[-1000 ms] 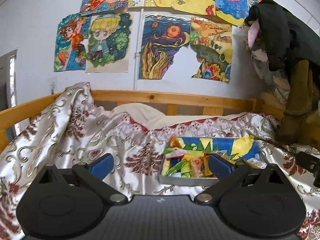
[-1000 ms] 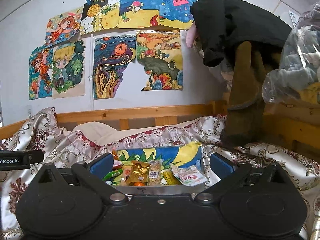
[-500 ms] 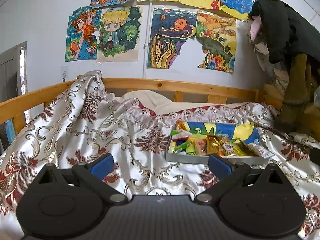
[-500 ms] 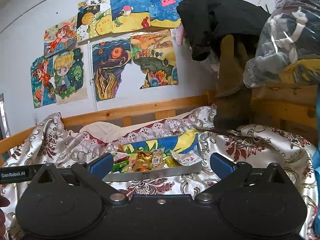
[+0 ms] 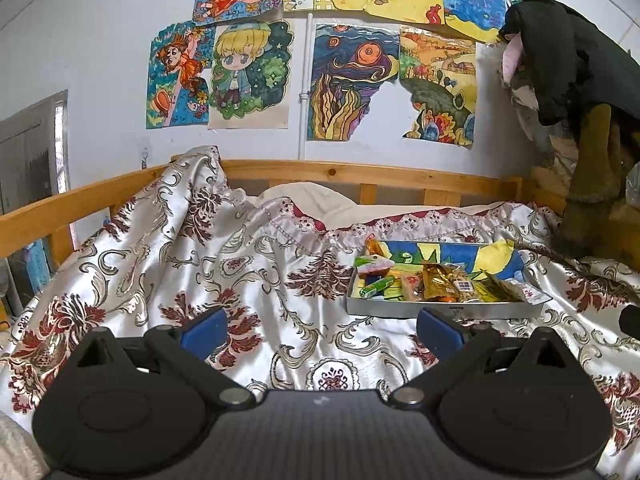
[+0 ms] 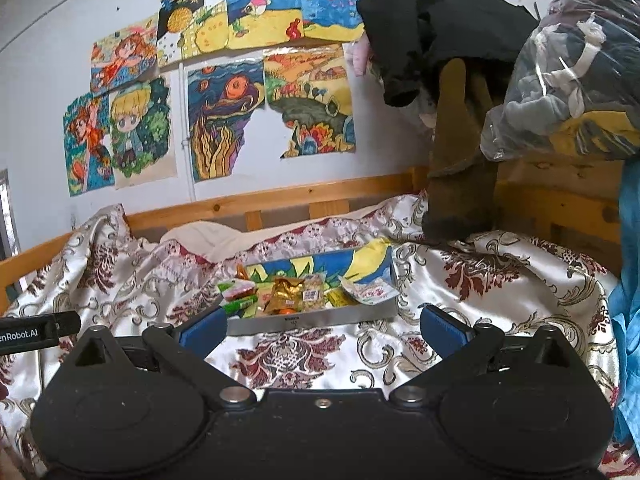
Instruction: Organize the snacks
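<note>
A shallow grey box (image 5: pixel 442 309) (image 6: pixel 320 317) lies on the patterned bedspread, its blue and yellow lid propped up behind. Inside lie several snack packets: a gold pouch (image 5: pixel 438 286) (image 6: pixel 285 292), a green stick (image 5: pixel 376 287) (image 6: pixel 239 304), a pink-green packet (image 5: pixel 374 266) (image 6: pixel 236 289) and a white wrapper (image 6: pixel 370 292) hanging over the right rim. My left gripper (image 5: pixel 320 330) is open, hovering short of the box and left of it. My right gripper (image 6: pixel 322 330) is open too, a little in front of the box. Neither holds anything.
The silky white and maroon bedspread (image 5: pixel 200 272) covers the bed. A wooden rail (image 5: pixel 360 174) runs behind it under wall drawings. Dark clothing (image 6: pixel 448 32) and a plastic bag of clothes (image 6: pixel 568 68) pile up at right. The left gripper's body (image 6: pixel 32 332) shows at left.
Both grippers have pulled back from the box, which now looks smaller and farther away. The left view has shifted so the box sits right of centre. Both stay open.
</note>
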Available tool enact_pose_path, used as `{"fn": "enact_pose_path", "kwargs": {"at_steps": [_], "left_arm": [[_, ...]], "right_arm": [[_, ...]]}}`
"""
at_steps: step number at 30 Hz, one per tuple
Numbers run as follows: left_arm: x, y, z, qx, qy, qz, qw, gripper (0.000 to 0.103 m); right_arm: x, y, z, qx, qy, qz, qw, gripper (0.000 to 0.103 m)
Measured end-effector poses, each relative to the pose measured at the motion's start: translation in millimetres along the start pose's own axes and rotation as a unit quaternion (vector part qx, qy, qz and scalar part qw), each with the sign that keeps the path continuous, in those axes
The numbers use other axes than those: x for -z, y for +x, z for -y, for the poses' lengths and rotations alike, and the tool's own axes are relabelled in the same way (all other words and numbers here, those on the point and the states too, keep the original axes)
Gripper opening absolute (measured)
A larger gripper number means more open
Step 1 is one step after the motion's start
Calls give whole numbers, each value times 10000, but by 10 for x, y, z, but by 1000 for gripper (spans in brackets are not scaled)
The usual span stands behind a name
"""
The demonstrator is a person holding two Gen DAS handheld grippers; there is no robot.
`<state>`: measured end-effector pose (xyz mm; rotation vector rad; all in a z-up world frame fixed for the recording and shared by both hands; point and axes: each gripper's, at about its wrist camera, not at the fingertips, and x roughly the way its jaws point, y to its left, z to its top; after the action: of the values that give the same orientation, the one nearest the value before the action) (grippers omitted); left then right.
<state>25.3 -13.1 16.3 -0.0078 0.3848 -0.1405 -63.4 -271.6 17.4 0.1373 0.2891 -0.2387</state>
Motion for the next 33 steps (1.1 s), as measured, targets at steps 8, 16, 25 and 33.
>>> {"fn": "enact_pose_path", "kwargs": {"at_steps": [8, 16, 25, 33], "left_arm": [[82, 54, 25, -94, 155, -200, 9996, 103], [107, 107, 9, -125, 116, -334, 9993, 103], [153, 99, 1, -194, 170, -399, 9989, 103], [180, 90, -4, -176, 159, -452, 9987, 103]], "right_arm": [[47, 125, -78, 110, -162, -328, 9993, 102], [72, 180, -114, 192, -303, -458, 9983, 102], [75, 196, -120, 202, -338, -513, 9979, 102], [96, 250, -125, 260, -403, -663, 9966, 102]]}}
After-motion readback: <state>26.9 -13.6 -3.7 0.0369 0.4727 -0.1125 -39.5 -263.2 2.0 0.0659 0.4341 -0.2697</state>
